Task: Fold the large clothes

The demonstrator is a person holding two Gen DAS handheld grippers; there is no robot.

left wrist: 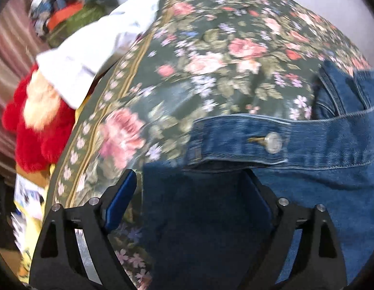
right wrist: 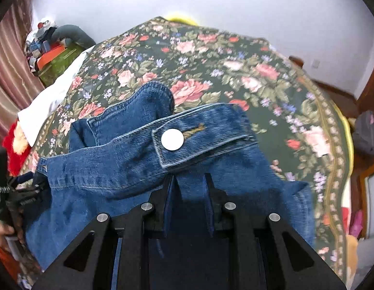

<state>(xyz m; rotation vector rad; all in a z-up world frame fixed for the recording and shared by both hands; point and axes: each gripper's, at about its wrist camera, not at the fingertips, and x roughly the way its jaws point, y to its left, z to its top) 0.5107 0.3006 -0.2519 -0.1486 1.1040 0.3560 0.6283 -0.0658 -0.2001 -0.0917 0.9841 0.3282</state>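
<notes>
On the floral cover of the bed lie the jeans, waistband uppermost in both views, its metal button fastened and facing up.

Right gripper: jaws nearly together, clenched on a fold of denim just below the waistband, close under the button. The cloth rises into the jaws, so this reads as a firm pinch.

Left gripper: jaws spread wide, nothing pressed between the pads. Denim lies between and below the fingers, under the waistband end, with the left finger over the cover's edge of the cloth. In the right view this gripper and the hand holding it show at the far left, at the other end of the waistband.

Step in hand, as judged: taking the second grip so the waistband can be lifted and laid over.

Procedure:
1. Lower the left gripper until both pads straddle the waistband itself, not the single layer beneath.
2. Take both layers; avoid catching the cover.
3. Close fully before lifting.
4. Keep the right pinch unchanged, so the band stays taut between the two grips.
5. Lift both ends level.

Risk: a grip on one layer lets the jeans open out. The white cloth and red plush toy at the left edge lie well apart from the work.
</notes>
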